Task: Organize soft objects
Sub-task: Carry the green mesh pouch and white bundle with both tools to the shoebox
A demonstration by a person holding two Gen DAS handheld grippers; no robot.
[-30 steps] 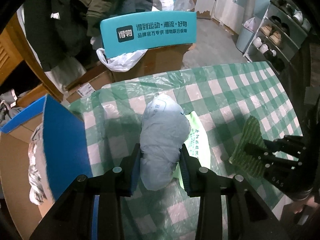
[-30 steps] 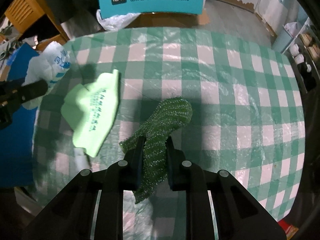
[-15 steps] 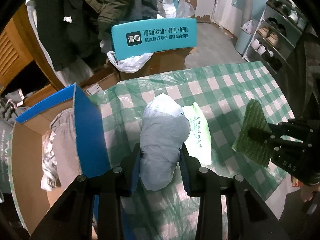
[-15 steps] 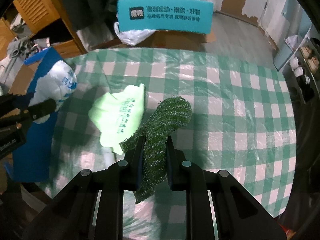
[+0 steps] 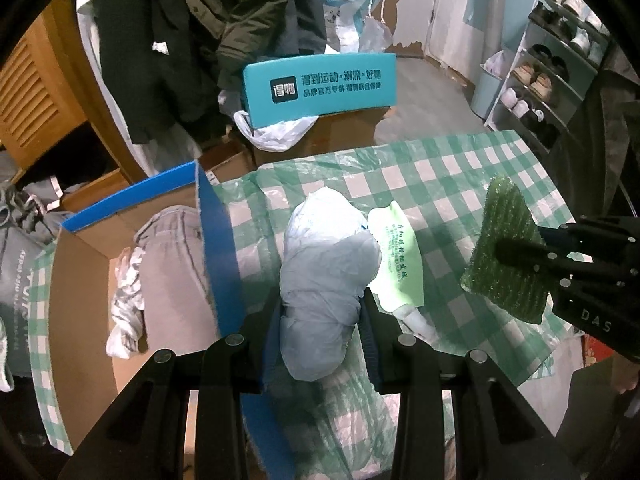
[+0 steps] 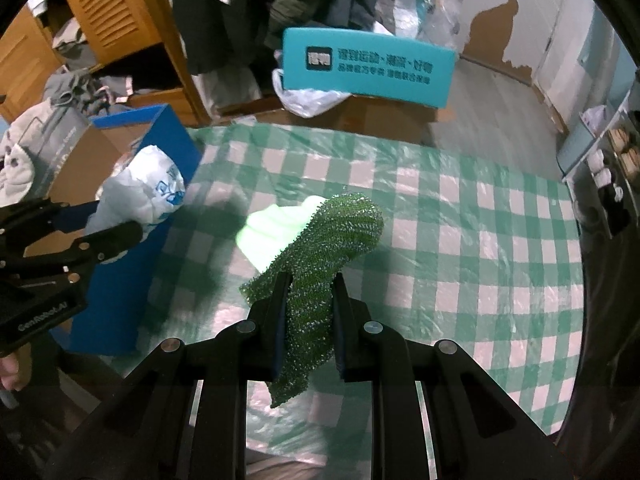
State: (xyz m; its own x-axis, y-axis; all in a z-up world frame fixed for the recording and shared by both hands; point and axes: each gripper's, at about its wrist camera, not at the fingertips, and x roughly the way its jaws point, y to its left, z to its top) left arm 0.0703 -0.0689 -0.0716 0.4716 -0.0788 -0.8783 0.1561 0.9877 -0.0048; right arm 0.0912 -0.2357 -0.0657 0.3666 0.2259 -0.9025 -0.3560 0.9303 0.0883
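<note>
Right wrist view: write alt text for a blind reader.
The right gripper clamps a green scrubbing cloth above a green-checked table. At left, the left gripper holds a white bundle near a blue-edged cardboard box.

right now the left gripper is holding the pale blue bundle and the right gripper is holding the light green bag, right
Not quite. The right gripper is shut on the dark green scrubbing cloth, as the right wrist view shows; the light green bag lies on the checked tablecloth. The left gripper does hold the pale blue bundle.
</note>
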